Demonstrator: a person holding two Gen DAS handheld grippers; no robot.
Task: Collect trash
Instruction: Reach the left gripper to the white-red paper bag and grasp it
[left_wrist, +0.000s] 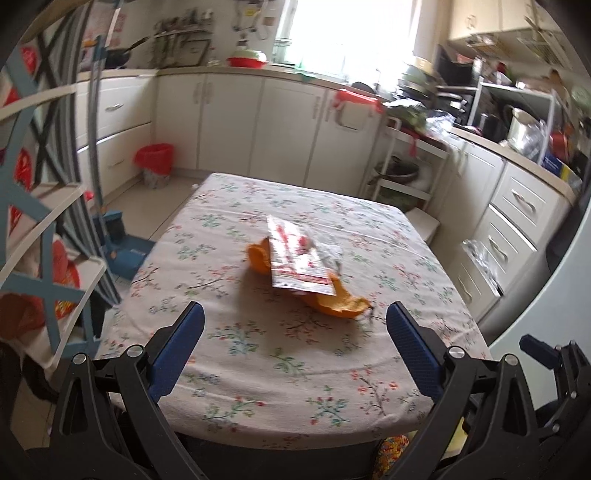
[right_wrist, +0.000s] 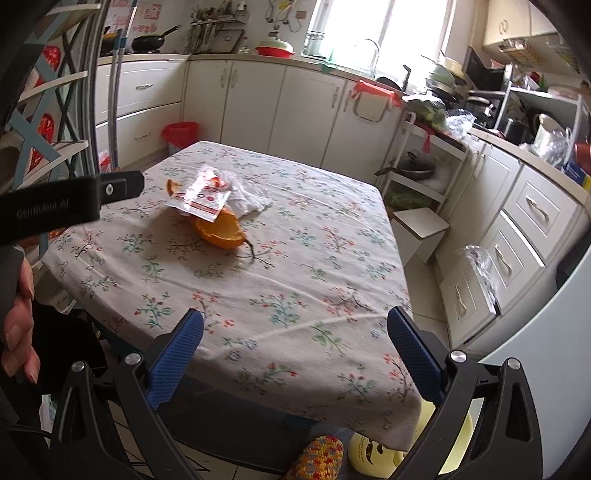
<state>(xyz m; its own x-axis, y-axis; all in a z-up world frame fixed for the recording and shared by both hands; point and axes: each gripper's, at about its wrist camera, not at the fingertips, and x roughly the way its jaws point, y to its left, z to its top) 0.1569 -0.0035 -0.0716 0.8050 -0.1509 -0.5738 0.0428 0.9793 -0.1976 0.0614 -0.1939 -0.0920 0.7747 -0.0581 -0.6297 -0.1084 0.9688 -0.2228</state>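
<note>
1. Looking along the left gripper (left_wrist: 295, 328), I see its blue jaws spread wide and empty, hovering over the near part of the floral table (left_wrist: 424, 295). Mid-table lies the trash: a red-and-white wrapper (left_wrist: 295, 258) draped over curled orange peel (left_wrist: 340, 304), with a crumpled white tissue (left_wrist: 330, 253) touching its far side. The wrapper looks thin, light and likely slippery; its free near edge, lifted off the cloth by the peel, seems the best place to pinch.

2. From the right gripper (right_wrist: 295, 334), also spread and holding nothing, the same pile sits farther off toward the left. The peel (right_wrist: 221, 230) shows as a stiff-looking open shell, probably light and brittle, best taken by its raised rim. A red-lined bin (right_wrist: 181, 134) stands on the floor beyond the table.
</note>
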